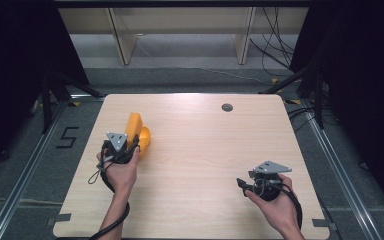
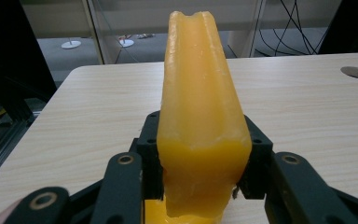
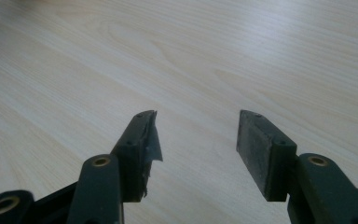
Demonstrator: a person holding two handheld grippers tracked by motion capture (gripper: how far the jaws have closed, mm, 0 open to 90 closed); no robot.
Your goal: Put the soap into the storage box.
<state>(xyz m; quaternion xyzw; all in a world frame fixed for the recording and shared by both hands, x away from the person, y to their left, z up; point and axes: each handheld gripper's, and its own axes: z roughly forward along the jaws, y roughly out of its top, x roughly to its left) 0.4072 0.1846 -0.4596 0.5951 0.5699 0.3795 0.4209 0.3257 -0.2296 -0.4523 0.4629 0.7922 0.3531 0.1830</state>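
Your table point(image 1: 205, 165) is a pale wood-grain top with rounded corners, and most of it lies bare; a small round cable hole point(image 1: 227, 107) sits near its far edge, right of centre. Dark floor and black curtains surround it.

Your left gripper point(image 1: 132, 146) works near the table's left edge, about midway between its near and far sides. It is clamped on the yellow object point(image 1: 139, 135), with the black pads pressing its lower part from both sides in the left gripper view point(image 2: 200, 158). That yellow object point(image 2: 198, 107) stands with its long axis upright and leaning a little away from you, toward the far edge. Its base touches the table just beside the gripper. It is glossy, waxy orange-yellow, with a groove running down its length, a notched top and a wider, rounder base.

Your right gripper point(image 1: 241, 183) rests well apart from it, near the table's near right corner, pointing left. In the right gripper view point(image 3: 196, 140) its jaws stand apart with only bare wood between them.
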